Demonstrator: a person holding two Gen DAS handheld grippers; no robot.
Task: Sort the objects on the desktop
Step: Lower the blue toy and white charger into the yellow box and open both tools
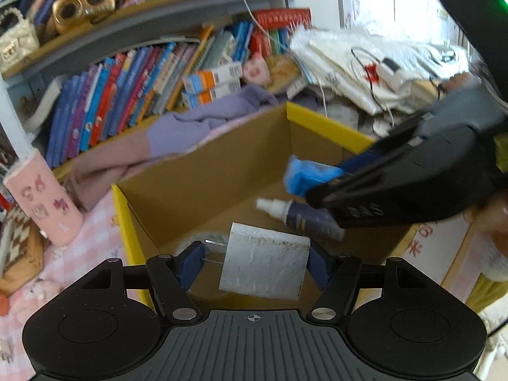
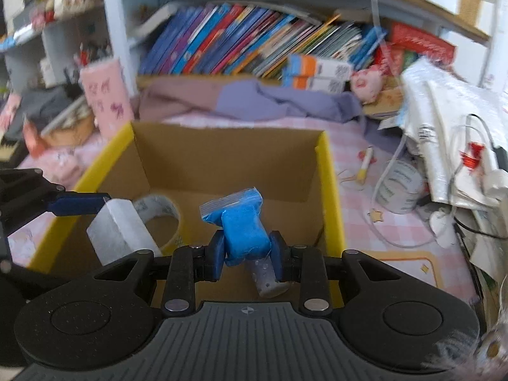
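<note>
A cardboard box with yellow rims stands open on the pink checked desk. My left gripper is shut on a white block and holds it over the box's near edge; the block also shows in the right wrist view. My right gripper is shut on a blue packet above the box; the packet also shows in the left wrist view. A dark spray bottle and a tape roll lie inside the box.
A bookshelf stands behind the box, with purple cloth in front of it. A pink cylinder stands left. A white bag pile, cables, a tape roll and a pen lie right.
</note>
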